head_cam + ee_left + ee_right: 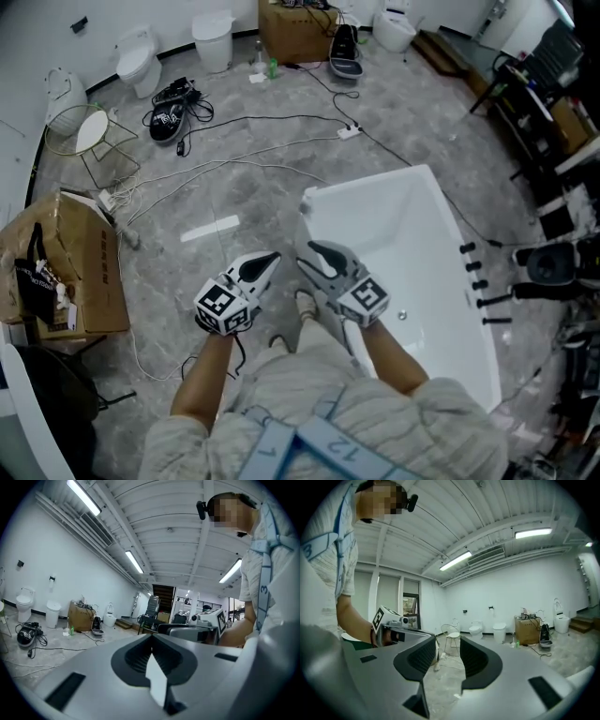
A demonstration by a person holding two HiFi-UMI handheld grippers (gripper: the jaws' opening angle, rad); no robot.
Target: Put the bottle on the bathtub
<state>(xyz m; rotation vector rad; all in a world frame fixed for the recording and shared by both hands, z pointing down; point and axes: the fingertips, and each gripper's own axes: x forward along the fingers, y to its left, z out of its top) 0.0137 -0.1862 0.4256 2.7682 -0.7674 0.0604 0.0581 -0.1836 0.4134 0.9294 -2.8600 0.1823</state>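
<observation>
We hold our 2 claws side by side over the near corner of the bathtub (pixel 412 220). The left claw (pixel 270 260) is closed tight on nothing; the right claw (pixel 307 251) stands apart, empty. The bottle (pixel 258 54) stands on the floor by the cardboard box (pixel 295 33), well apart from the tub.

Shirt (pixel 394 403): pale, finely striped cloth with short sleeves.
Straps (pixel 323 439): light-blue bands across the front of the shirt, with dark printed digits.
Head camera (pixel 201 509): small, black, worn at the brow.
Left gripper (pixel 270 261): pale grey shell, black ribbed pads inside the jaws, and a white marker cube (pixel 225 307) with black squares.
Right gripper (pixel 314 251): the same grey shell and dark ribbed pads, with its own cube (pixel 367 298).
</observation>
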